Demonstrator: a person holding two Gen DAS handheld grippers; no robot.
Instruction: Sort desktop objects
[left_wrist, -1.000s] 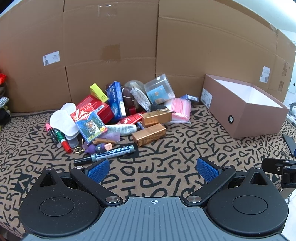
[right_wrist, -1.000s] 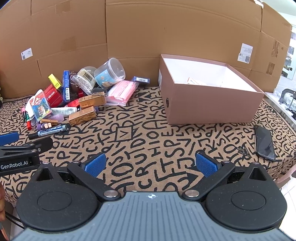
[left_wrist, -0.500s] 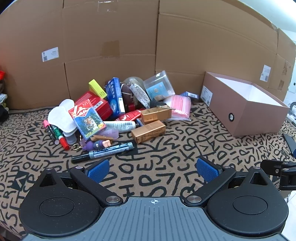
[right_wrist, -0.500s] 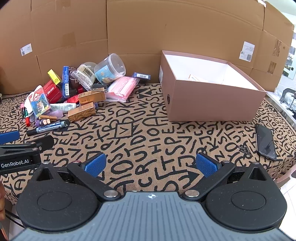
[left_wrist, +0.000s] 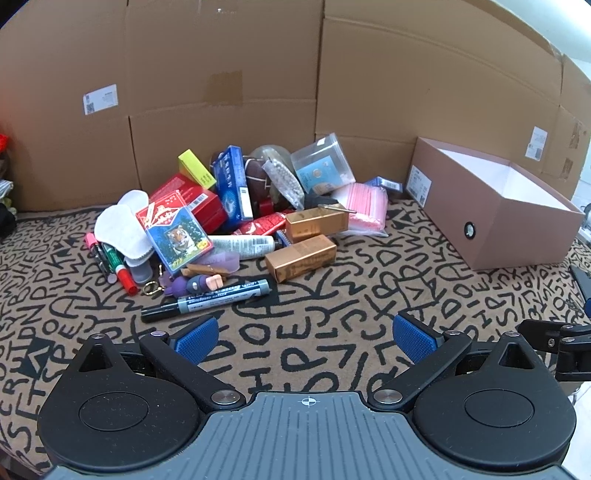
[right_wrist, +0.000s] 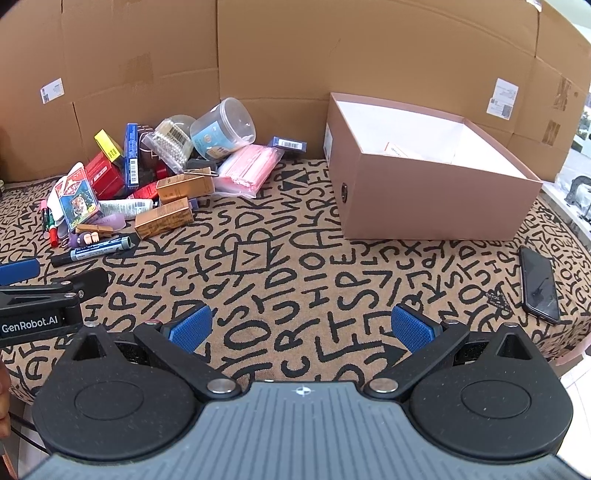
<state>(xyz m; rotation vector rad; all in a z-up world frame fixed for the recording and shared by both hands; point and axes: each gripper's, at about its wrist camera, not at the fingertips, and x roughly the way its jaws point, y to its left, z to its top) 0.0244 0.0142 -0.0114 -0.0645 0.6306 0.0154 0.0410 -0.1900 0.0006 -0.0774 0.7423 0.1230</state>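
Backdrop: cardboard wall (left_wrist: 258, 74) fills the top of both views.
Cloth: lettered tablecloth (right_wrist: 295, 266) covers the table.
Box: we see the pink box (right_wrist: 424, 199) open at right of centre in the right wrist view; a card or paper lies inside, little else visible.
Pile: the heap of desktop objects (left_wrist: 240, 214) lies left of centre, well apart from the box.
Left gripper (left_wrist: 304, 338): spread, holding nothing.
Right gripper (right_wrist: 301, 330): spread, holding nothing.
Doing it well: we judge the black marker (left_wrist: 207, 299), loose at the pile's near edge, easiest to grip across its barrel.
Views differ: only the right view shows the box's inside and the whole phone (right_wrist: 539, 284).
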